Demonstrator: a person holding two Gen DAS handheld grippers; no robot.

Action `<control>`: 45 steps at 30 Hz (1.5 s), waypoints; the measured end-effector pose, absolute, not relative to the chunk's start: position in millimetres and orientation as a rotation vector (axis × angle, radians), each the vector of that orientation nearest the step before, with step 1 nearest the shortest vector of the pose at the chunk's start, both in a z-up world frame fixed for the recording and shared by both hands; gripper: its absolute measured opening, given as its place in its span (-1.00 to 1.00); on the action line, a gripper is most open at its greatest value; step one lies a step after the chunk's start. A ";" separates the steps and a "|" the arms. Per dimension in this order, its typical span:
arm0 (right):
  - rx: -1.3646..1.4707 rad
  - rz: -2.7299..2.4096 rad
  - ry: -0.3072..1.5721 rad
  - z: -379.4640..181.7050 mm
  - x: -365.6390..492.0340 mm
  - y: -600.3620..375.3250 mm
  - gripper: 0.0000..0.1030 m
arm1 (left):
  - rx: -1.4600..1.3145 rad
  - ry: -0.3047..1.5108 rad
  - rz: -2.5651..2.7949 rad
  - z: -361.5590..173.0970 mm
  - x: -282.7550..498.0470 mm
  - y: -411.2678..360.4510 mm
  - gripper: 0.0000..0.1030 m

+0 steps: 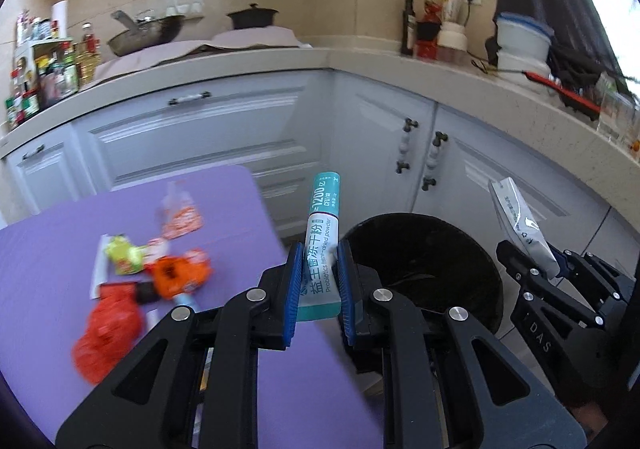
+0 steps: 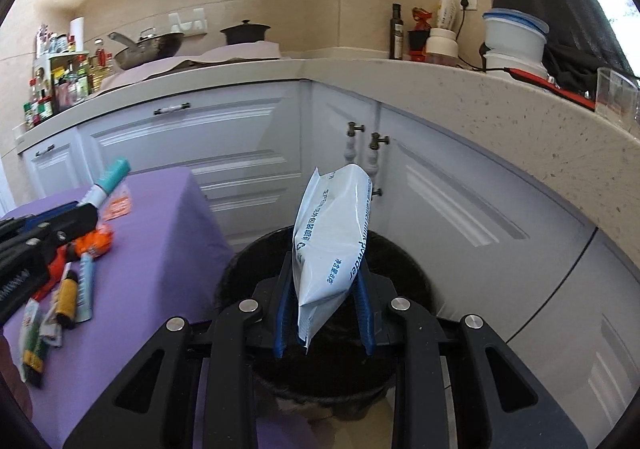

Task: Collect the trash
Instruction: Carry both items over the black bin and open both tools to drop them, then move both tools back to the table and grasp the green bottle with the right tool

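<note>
My left gripper (image 1: 318, 269) is shut on a teal and white probiotics sachet (image 1: 322, 237) that stands upright between its blue pads, over the right edge of the purple table (image 1: 48, 249). A black trash bin (image 1: 424, 265) sits on the floor just right of it. My right gripper (image 2: 326, 281) is shut on a white pouch (image 2: 332, 233) with blue print, held above that bin (image 2: 248, 269). From the left wrist view the right gripper (image 1: 532, 269) and its pouch (image 1: 520, 221) appear beyond the bin. The left gripper (image 2: 80, 209) with its sachet (image 2: 110, 179) shows at the left of the right wrist view.
Several wrappers lie on the purple table: red (image 1: 108, 333), orange (image 1: 180, 275), green (image 1: 124, 255), and more (image 2: 76, 289) near its front. White cabinets (image 1: 224, 137) and an L-shaped counter (image 1: 360, 57) with pans, bottles and containers stand behind the bin.
</note>
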State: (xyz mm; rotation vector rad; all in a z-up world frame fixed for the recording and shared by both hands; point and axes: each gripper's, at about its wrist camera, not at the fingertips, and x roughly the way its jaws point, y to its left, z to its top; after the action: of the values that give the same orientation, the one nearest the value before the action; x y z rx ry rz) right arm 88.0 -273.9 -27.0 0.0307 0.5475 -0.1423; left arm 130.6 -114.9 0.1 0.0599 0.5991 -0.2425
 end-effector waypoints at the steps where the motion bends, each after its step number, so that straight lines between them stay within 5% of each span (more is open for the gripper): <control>1: 0.035 -0.144 0.547 -28.5 90.5 -277.6 -0.46 | 0.064 0.605 -0.245 -2.5 134.5 -122.0 -0.66; 19: 0.101 -0.139 0.619 -65.6 142.5 -319.3 -0.43 | 0.109 0.771 -0.223 -64.7 209.6 -200.8 -0.63; 20: 0.104 -0.141 0.622 -67.7 144.4 -320.3 -0.36 | 0.111 0.779 -0.222 -67.1 212.8 -203.0 -0.59; 23: 0.114 -0.152 0.629 -73.7 149.1 -324.3 0.03 | 0.115 0.793 -0.208 -74.6 218.2 -204.6 -0.04; 26: 0.123 -0.162 0.625 -75.2 149.3 -327.8 0.12 | 0.110 0.795 -0.201 -78.0 219.8 -203.6 0.03; 45: 0.151 -0.203 0.593 -40.9 117.6 -319.3 0.13 | 0.057 0.682 -0.187 -19.6 178.6 -162.9 0.06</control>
State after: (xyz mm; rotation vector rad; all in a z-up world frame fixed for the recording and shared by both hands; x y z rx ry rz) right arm 117.6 -319.3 -40.9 0.1511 0.5929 -0.2026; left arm 178.6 -162.9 -19.6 0.0567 0.6823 -0.1868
